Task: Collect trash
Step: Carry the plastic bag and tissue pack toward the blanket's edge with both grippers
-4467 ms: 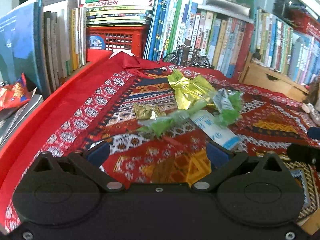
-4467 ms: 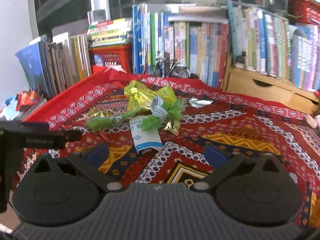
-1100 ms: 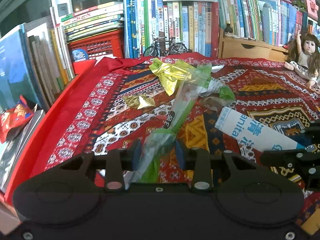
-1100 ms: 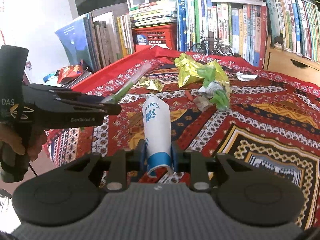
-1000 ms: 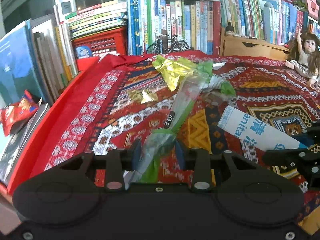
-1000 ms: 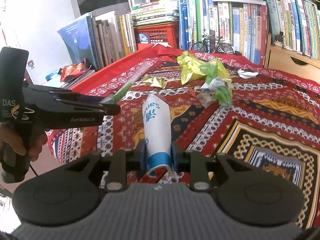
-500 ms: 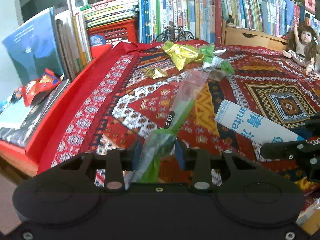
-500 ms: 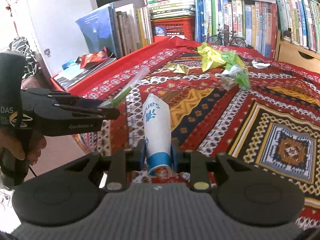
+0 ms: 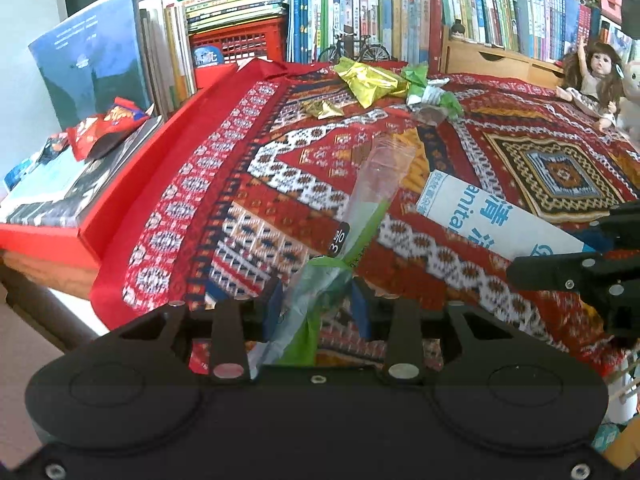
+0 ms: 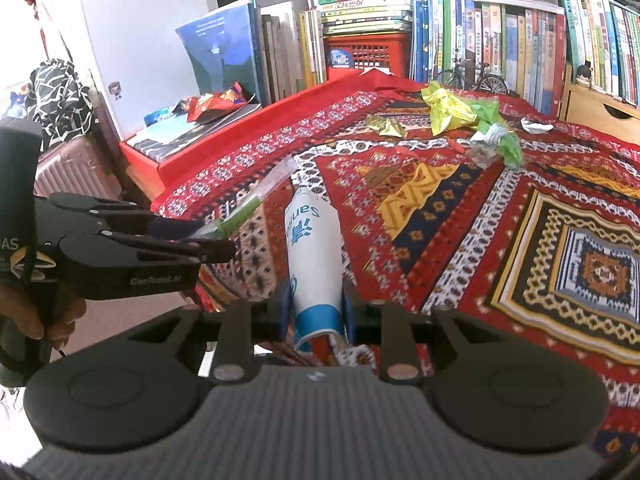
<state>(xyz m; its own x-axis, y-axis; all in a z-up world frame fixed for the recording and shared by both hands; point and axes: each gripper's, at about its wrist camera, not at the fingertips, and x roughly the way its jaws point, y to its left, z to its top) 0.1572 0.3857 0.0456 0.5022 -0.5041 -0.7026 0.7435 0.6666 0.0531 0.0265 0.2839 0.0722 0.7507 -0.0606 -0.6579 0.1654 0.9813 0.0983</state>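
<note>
My left gripper [image 9: 317,307] is shut on a long clear and green plastic wrapper [image 9: 360,216], which sticks out forward above the patterned red cloth [image 9: 280,184]. My right gripper [image 10: 315,312] is shut on a white and blue paper sleeve [image 10: 314,248], also seen from the left wrist as the sleeve [image 9: 496,220]. The left gripper [image 10: 208,240] with its wrapper [image 10: 256,200] shows at the left of the right wrist view. More trash lies far back on the cloth: a yellow foil wrapper [image 9: 370,80], a small gold foil scrap [image 9: 324,109] and a green and white wrapper [image 9: 434,96].
Rows of books [image 9: 384,8] and a red crate [image 9: 240,42] line the back. A red box lid with magazines and a red snack bag [image 9: 106,126] sits at the left. A doll [image 9: 592,80] lies at the far right. A pink suitcase [image 10: 68,168] stands off the table's left.
Both grippers have drawn back from the trash pile toward the cloth's near left corner, each keeping its item. The table's edge and the floor have come into view.
</note>
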